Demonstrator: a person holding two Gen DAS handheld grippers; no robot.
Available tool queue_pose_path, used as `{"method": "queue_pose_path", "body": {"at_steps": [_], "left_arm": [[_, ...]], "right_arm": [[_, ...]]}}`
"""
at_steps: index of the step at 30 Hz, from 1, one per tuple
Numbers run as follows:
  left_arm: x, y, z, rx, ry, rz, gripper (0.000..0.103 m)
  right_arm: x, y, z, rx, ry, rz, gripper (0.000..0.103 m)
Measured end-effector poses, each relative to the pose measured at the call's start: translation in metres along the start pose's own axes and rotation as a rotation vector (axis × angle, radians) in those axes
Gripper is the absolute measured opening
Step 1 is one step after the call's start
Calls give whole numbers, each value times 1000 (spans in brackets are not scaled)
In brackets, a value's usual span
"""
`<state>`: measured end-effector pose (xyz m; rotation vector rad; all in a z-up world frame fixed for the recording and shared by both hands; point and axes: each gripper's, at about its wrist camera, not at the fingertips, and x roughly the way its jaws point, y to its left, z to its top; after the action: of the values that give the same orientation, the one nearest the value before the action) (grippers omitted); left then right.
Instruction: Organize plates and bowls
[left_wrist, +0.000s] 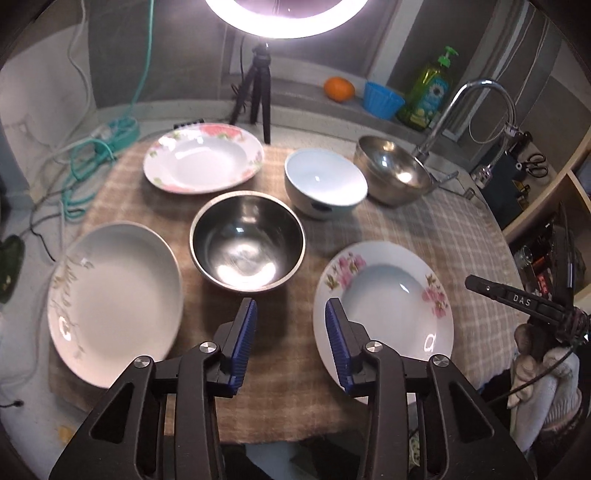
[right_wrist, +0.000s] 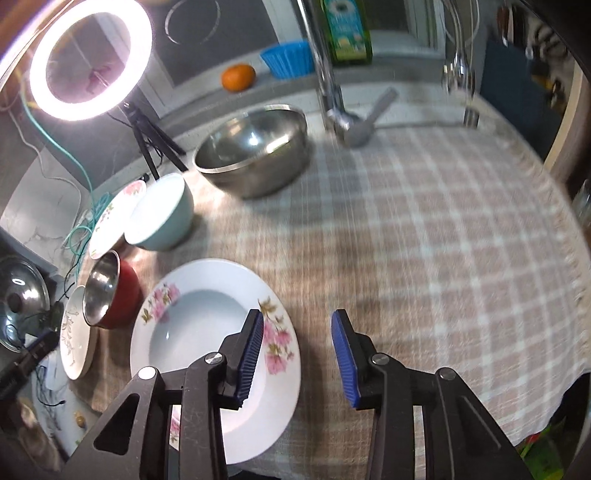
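Observation:
Three plates and three bowls lie on a checked cloth (left_wrist: 424, 229). A pink-flowered plate (left_wrist: 384, 299) sits front right, a pale plate with a grey sprig (left_wrist: 114, 302) front left, and a pink-rimmed plate (left_wrist: 203, 157) at the back left. A steel bowl with a red outside (left_wrist: 247, 242) stands in the middle, a pale blue bowl (left_wrist: 325, 182) behind it, and a larger steel bowl (left_wrist: 393, 170) by the tap. My left gripper (left_wrist: 291, 314) is open and empty above the cloth between the front plates. My right gripper (right_wrist: 297, 328) is open and empty over the right rim of the pink-flowered plate (right_wrist: 207, 332).
A ring light on a black tripod (left_wrist: 258, 92) stands behind the plates. A tap (left_wrist: 443, 114), an orange (left_wrist: 339, 88), a blue cup (left_wrist: 382, 99) and a soap bottle (left_wrist: 428, 92) line the back ledge. Cables (left_wrist: 99, 147) lie at the left. The cloth's right half (right_wrist: 443, 240) is bare.

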<state>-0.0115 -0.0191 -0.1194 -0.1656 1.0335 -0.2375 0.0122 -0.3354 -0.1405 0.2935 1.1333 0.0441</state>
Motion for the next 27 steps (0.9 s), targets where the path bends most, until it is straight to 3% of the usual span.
{"method": "queue_pose_path", "body": {"at_steps": [8,12,17,27], "left_arm": [[28,0,-14,-78,113,-97,36],[43,-1,-19,-95,163,-124,29],[55,5,-19,-111,197,-128,22],[70,5,-15,-108,227,-134,22]], "right_arm": [[26,-17,-8,64,83,84,34],[38,-21,-8,86,121,106,30],[48,-23,-8,96,152,123,27],[58,-16,-4,73,181,148,22]]}}
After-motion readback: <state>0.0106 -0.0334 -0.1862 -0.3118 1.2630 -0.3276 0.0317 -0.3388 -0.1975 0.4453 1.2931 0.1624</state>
